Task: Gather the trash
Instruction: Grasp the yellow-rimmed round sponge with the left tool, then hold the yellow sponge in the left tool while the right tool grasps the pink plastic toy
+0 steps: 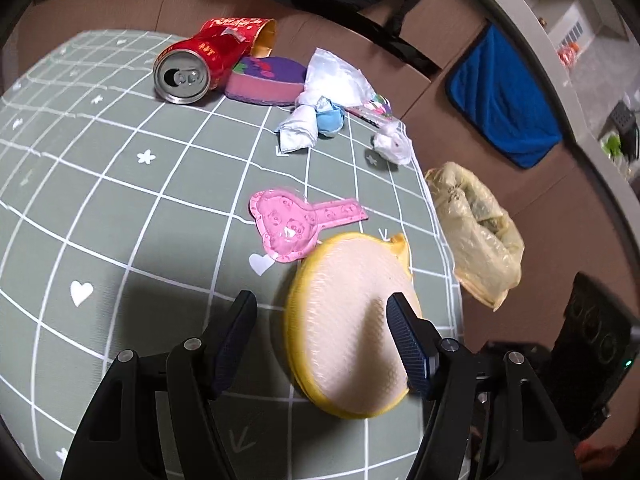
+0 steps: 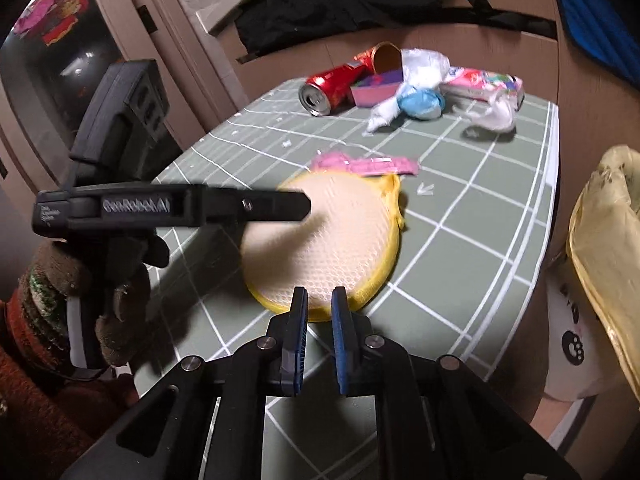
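Left wrist: left gripper (image 1: 322, 326) gapes wide over the round yellow-rimmed mesh pad (image 1: 352, 328) near the table's (image 1: 120, 200) right edge. Right wrist: right gripper (image 2: 319, 304) is pinched narrow at the pad's near rim, apparently empty; I'd reopen before grabbing.

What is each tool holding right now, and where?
Right tool appears pinched on the near yellow rim of the round mesh pad. Left tool is open, holding nothing.
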A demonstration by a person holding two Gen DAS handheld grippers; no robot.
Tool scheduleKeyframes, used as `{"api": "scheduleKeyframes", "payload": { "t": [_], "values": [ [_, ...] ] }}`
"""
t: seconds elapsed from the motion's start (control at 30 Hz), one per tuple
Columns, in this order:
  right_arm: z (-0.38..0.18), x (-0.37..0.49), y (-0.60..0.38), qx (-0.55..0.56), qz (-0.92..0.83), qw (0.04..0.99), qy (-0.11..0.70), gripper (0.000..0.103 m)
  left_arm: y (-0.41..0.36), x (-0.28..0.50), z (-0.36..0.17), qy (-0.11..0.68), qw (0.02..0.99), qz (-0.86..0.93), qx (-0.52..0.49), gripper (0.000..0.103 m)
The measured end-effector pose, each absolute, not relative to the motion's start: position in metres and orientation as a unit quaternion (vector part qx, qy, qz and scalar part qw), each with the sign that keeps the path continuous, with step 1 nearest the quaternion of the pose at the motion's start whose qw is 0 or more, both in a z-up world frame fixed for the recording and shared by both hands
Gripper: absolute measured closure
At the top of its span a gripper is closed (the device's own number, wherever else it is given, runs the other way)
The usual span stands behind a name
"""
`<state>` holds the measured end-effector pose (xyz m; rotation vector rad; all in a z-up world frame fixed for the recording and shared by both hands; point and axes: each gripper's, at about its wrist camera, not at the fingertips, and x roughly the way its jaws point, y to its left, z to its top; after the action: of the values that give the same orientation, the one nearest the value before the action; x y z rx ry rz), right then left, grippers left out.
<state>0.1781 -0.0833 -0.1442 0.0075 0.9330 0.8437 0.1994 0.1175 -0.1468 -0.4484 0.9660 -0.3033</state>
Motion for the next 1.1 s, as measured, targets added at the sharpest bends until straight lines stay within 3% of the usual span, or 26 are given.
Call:
{"api": "scheduleKeyframes", "payload": {
  "t": [0.17, 0.37, 0.43, 0.53, 0.63, 0.87, 1.1],
  "values": [
    [-0.145, 0.178, -0.086, 0.012, 0.391, 0.81, 0.436, 0.094, 0.124, 0.205, -0.149, 0.458, 0.835, -0.158, -0.261, 0.037],
    [-0.143, 0.176, -0.088, 0.011, 0.39, 0.813, 0.433, 0.094, 0.122, 0.206, -0.155, 0.47, 0.806, -0.186, -0.307, 0.054],
    [-0.141, 0.174, -0.088, 0.004, 0.393, 0.813, 0.429, 0.091, 0.12, 0.204, -0.157, 0.474, 0.802, -0.192, -0.309, 0.077],
    [-0.131, 0.173, -0.091, 0.008, 0.412, 0.813, 0.412, 0.087, 0.124, 0.197, -0.15, 0.462, 0.811, -0.189, -0.305, 0.086],
    [-0.11, 0.179, -0.099, 0.013, 0.417, 0.826, 0.379, 0.065, 0.14, 0.185, -0.127, 0.426, 0.839, -0.173, -0.292, 0.088],
    [-0.09, 0.235, -0.076, -0.01, 0.419, 0.831, 0.366, 0.063, 0.2, 0.15, -0.068, 0.314, 0.926, -0.035, -0.208, 0.088],
    [-0.112, 0.32, -0.036, 0.021, 0.414, 0.811, 0.412, 0.063, 0.233, 0.147, -0.069, 0.305, 0.931, 0.01, -0.199, 0.088]
  ]
}}
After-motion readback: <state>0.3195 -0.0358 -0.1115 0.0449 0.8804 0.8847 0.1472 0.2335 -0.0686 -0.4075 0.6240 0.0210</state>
